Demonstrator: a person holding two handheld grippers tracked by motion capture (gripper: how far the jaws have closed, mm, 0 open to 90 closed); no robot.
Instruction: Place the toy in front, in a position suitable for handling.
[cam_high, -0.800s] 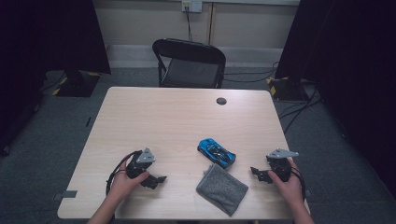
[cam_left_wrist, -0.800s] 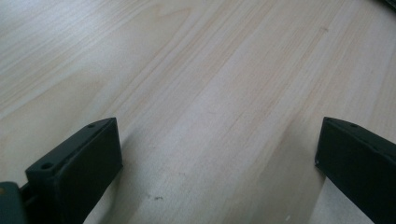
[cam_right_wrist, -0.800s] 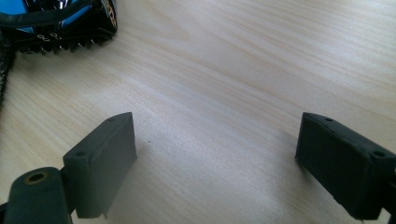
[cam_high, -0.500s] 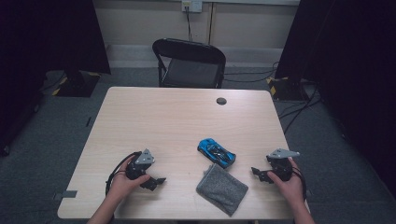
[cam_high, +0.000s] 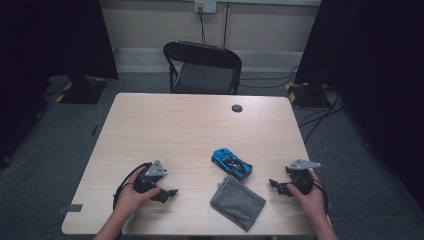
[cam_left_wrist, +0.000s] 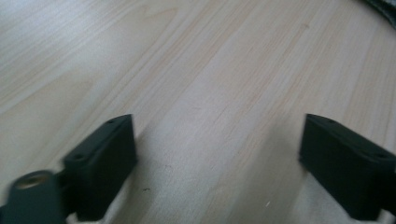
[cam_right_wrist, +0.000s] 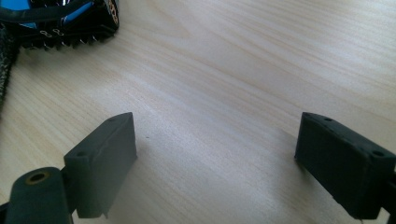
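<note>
A blue toy car (cam_high: 231, 163) sits on the light wooden table (cam_high: 190, 125), right of centre. A folded grey cloth (cam_high: 237, 202) lies just in front of it, near the table's front edge. My left gripper (cam_high: 169, 193) rests low at the front left, open, with bare wood between its jaws (cam_left_wrist: 215, 158). At the front right my right gripper (cam_high: 275, 186) is open too and points left toward the cloth and car. In the right gripper view the car's rear (cam_right_wrist: 60, 21) and the cloth's edge (cam_right_wrist: 5, 65) show at the top left, beyond the gripper (cam_right_wrist: 215, 158).
A small black round cap (cam_high: 237, 108) sits in the table near its far edge. A black folding chair (cam_high: 202, 67) stands behind the table. Dark curtains hang at both sides and cables (cam_high: 320, 110) run over the grey carpet at the right.
</note>
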